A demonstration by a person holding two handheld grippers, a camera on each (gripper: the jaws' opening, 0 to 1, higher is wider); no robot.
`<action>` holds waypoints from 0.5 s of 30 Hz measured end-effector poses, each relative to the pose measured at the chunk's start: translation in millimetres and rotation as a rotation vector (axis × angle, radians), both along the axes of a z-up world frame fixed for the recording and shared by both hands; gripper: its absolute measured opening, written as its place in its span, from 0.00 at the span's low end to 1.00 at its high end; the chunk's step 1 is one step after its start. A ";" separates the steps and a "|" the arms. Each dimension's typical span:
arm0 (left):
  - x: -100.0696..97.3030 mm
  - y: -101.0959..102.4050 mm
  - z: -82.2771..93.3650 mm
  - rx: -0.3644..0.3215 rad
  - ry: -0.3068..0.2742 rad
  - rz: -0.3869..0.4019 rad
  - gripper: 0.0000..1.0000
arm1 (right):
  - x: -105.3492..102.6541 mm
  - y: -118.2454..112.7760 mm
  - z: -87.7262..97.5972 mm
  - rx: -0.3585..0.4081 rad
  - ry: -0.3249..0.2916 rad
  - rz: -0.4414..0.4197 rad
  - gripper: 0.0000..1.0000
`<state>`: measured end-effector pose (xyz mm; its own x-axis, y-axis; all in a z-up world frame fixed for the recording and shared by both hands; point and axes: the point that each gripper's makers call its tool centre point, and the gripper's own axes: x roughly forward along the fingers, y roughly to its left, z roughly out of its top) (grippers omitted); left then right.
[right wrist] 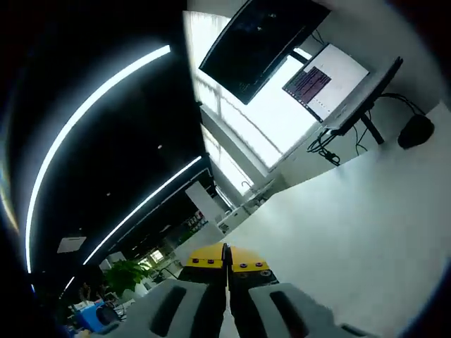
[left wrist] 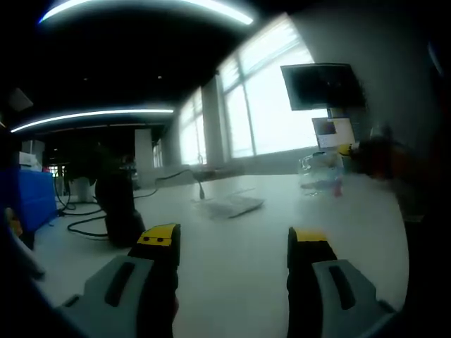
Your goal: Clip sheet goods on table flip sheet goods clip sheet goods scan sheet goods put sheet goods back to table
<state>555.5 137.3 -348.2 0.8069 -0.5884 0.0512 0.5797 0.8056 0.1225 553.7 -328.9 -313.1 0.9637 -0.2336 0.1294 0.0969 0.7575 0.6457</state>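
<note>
My left gripper [left wrist: 234,243] is open, its yellow-tipped grey jaws wide apart above the white table [left wrist: 239,267], with nothing between them. A pale flat item [left wrist: 229,206], perhaps a keyboard or sheet goods, lies farther back on the table; I cannot tell which. My right gripper [right wrist: 226,259] is shut, its yellow-tipped jaws pressed together with nothing visible between them, held tilted over the white table [right wrist: 352,225].
A black rounded object [left wrist: 120,208] with cables stands at the table's left. A clear container [left wrist: 320,172] sits at the right near a monitor [left wrist: 331,132]. A lit monitor [right wrist: 331,81] on a stand, cables and a black mouse-like object [right wrist: 416,130] sit at the table's far edge. Blue box [left wrist: 32,197] at the left.
</note>
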 end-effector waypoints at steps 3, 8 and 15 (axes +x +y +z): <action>0.0 0.1 0.1 0.000 0.000 0.001 0.54 | -0.2 -4.9 -7.6 0.015 0.012 -0.014 0.00; -0.4 0.0 0.1 0.001 0.000 0.000 0.54 | -1.4 -10.3 -14.1 -0.019 0.032 -0.048 0.00; -0.9 -0.2 0.0 0.002 0.000 0.000 0.54 | -2.5 -18.3 -33.1 -0.105 0.091 -0.116 0.00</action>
